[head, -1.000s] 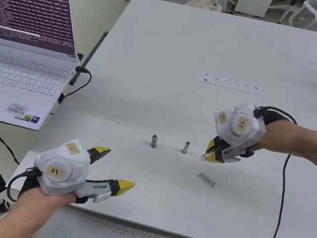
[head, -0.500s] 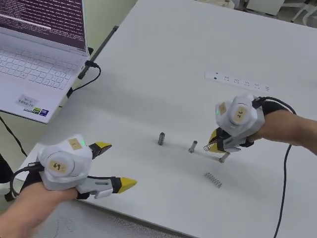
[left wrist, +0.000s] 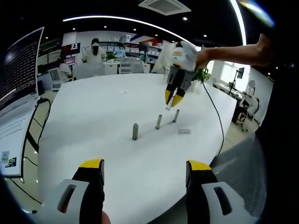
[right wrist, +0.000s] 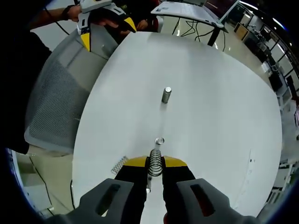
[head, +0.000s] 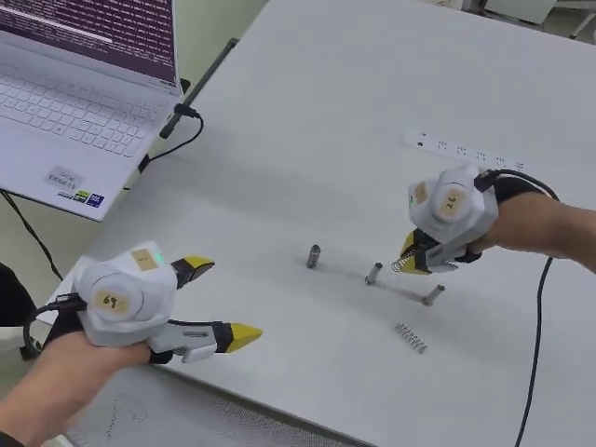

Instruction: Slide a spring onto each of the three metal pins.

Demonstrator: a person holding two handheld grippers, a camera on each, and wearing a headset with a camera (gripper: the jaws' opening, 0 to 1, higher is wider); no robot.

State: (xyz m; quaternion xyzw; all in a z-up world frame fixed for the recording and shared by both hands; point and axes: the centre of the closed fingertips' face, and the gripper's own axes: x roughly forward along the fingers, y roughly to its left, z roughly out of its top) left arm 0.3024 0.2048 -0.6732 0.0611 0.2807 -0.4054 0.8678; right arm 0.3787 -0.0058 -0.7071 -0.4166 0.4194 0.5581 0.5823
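Holding a spring (right wrist: 155,163) in closed jaws just short of the bare middle pin (right wrist: 160,140), the right gripper (head: 413,263) appears mid-second-fitting, needing coil-to-pin alignment next, while the left gripper (head: 223,298) hovers wide open, empty.

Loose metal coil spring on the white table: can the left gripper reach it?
Probably yes: the open, empty left gripper has only bare white table between it and the loose coil spring.
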